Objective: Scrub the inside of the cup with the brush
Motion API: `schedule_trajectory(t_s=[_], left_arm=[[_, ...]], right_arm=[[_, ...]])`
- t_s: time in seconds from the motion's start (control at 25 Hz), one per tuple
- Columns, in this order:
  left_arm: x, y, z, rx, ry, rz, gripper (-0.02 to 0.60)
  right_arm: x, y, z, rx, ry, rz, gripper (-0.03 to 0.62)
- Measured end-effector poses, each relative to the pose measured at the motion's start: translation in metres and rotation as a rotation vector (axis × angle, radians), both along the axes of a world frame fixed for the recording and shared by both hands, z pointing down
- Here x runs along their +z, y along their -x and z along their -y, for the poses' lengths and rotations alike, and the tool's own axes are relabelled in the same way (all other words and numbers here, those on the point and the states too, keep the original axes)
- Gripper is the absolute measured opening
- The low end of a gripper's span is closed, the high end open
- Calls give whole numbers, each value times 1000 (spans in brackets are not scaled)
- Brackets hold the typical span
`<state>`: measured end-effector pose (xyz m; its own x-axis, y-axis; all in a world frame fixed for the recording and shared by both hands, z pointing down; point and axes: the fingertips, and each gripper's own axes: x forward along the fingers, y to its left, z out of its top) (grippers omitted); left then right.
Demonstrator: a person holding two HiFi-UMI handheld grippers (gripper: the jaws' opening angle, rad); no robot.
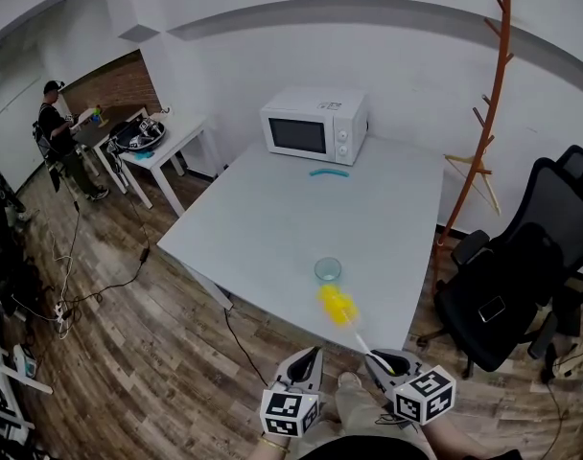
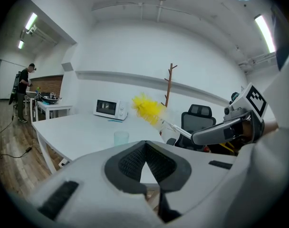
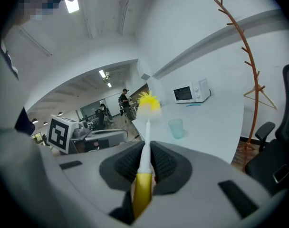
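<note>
Well, closest in are the two grippers, held low and short of the table (image 1: 263, 209). The left gripper (image 1: 312, 355) has its jaws pressed together with nothing in them. It looks free to steady the cup (image 1: 328, 270) later, but it would have to open first. The right gripper (image 1: 378, 358) is clamped on the brush (image 1: 338, 306). It pinches the thin white stem just above the yellow handle, so the fluffy yellow head sticks out in front where it can go into a cup. That head hangs in the air over the near edge of the table, just this side of the cup and not touching it. The cup stands upright near that edge — easy to reach, I think. No scrubbing has started, as far as I can judge. Farther back on the table sit a small blue thing (image 1: 328, 172) and a microwave (image 1: 314, 126). A coat stand (image 1: 494, 94) and a black chair (image 1: 522, 276) are off to the right. Far away on the left, a person (image 1: 54, 127) stands at another table (image 1: 172, 142).
</note>
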<state>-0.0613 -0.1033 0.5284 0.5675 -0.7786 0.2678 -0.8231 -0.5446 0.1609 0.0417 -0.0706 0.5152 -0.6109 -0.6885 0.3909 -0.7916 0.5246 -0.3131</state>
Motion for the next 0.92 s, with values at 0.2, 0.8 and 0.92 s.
schedule_trajectory(t_s=[0.2,0.8,0.92], left_arm=[[-2,1,-4,-5,6,-6,17],[-4,-3,-10,4,43,-47,17],[-7,-5,-11,26,36,-39,17]], right_arm=[[-2,2,-5,-15,-7,11,52],[-3,5,-8,-42,2,34,52],[-5,5,-7,-43,-1,36,52]])
